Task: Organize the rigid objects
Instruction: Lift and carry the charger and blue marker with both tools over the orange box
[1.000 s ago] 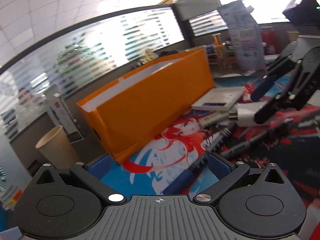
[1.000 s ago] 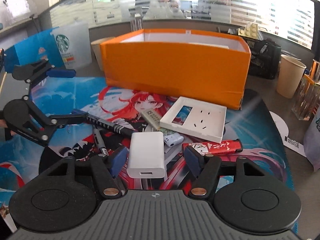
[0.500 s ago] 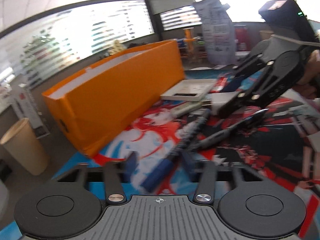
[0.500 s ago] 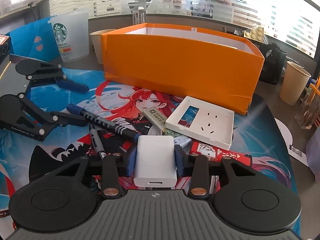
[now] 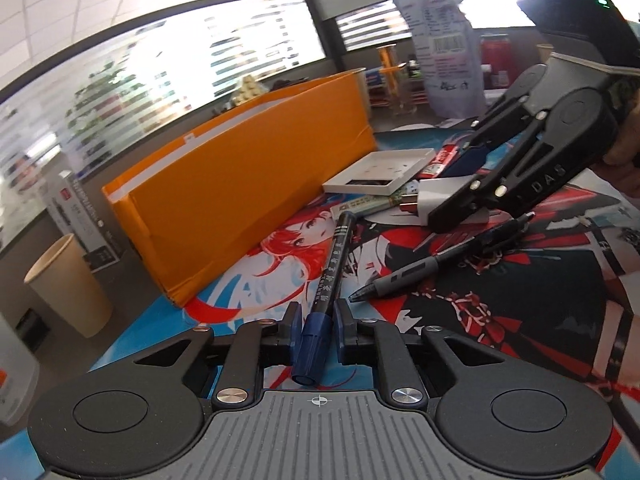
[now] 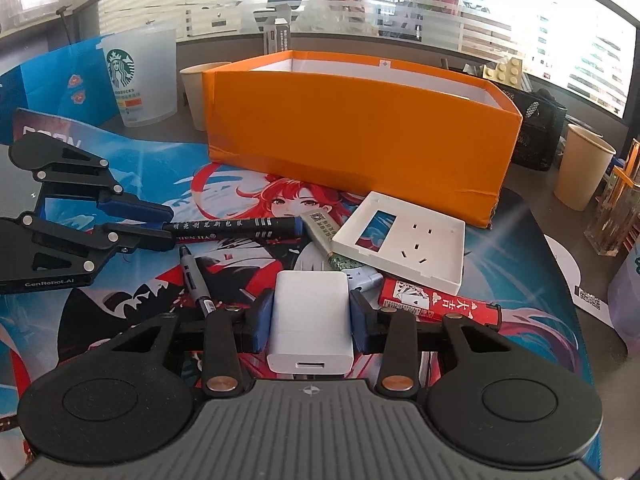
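In the left wrist view we see the marker [image 5: 329,276] running from the lower middle of the frame up toward the centre, its blue cap end caught between the fingers of the left gripper [image 5: 316,322]; those fingers have just been closing and now press on the cap from both sides. In the right wrist view the white charger [image 6: 310,322] sits at the lower middle, clamped between the blue pads of the right gripper [image 6: 310,320], whose fingers are drawn in as far as the charger's width allows.

Both things lie low over the printed mat [image 6: 240,184] on the table; we cannot tell whether the charger is lifted clear of it. Right of the marker in the left view lies a grey pen [image 5: 440,260], apart from it. Above the charger in the right view a white socket plate [image 6: 404,236] rests tilted on a slim green-printed stick [image 6: 326,236], and a red card pack [image 6: 440,304] lies just right of the charger. The orange box [image 6: 360,136] stands open across the upper middle, behind the clutter, with paper cups [image 6: 584,168] at its sides.
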`<action>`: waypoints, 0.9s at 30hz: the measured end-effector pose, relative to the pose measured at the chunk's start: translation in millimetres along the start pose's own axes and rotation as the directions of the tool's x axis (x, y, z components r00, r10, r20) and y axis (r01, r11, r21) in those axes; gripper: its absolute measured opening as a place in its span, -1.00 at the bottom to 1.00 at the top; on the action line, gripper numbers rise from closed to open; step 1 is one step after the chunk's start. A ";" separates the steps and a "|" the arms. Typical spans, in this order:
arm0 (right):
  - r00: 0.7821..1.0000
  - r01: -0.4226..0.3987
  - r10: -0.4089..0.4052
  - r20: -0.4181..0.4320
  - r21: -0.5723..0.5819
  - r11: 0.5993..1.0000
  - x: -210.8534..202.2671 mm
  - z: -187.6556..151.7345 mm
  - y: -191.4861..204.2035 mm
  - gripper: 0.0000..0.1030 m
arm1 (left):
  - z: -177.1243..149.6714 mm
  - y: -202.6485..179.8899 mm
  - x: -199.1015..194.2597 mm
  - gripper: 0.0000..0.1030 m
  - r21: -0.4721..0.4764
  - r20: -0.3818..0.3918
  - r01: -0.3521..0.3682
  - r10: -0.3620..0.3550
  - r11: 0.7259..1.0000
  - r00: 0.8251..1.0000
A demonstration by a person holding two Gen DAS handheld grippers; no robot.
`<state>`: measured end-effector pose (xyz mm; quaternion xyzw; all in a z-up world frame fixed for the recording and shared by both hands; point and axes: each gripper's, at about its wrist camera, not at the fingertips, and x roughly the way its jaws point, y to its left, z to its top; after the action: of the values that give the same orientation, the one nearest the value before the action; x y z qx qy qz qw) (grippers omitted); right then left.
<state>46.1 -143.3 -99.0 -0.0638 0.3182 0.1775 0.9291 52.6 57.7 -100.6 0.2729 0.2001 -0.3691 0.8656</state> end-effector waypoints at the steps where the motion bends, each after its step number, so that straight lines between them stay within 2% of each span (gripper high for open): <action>1: 1.000 -0.001 0.001 0.003 -0.001 1.000 -0.4 -0.5 -0.3 -0.29 | 0.9 -0.9 0.5 -0.71 -0.009 -0.005 -0.011 0.011 1.000 1.000; 6: 1.000 -0.004 0.004 0.014 0.002 1.000 -5.2 -4.5 -2.8 -0.30 | 4.0 -5.6 2.0 -0.72 -0.061 -0.030 -0.060 0.058 0.996 0.998; 11: 1.000 -0.003 0.003 0.013 0.007 1.000 -8.9 -7.8 -11.1 -0.29 | 7.0 -11.1 3.5 -0.72 -0.066 -0.048 -0.095 0.092 0.993 0.995; 19: 1.000 0.022 -0.021 0.018 -0.096 0.995 -9.9 -8.5 -2.2 -0.27 | 8.3 -16.9 4.5 -0.72 -0.071 -0.058 -0.135 0.131 0.988 0.990; 23: 1.000 0.012 -0.010 0.029 -0.071 0.997 -10.2 -9.8 -5.9 -0.29 | 9.8 -19.6 4.6 -0.73 -0.082 -0.066 -0.155 0.150 0.985 0.986; 27: 0.999 -0.017 0.018 0.038 -0.025 1.000 -13.0 -11.1 -12.1 -0.29 | 9.0 -15.3 0.4 -0.73 -0.145 -0.076 -0.148 0.138 0.978 0.987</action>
<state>34.7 -160.8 -99.8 -0.0691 0.2988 0.1909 0.9325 42.7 43.0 -98.8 0.2326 0.2354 -0.2804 0.9010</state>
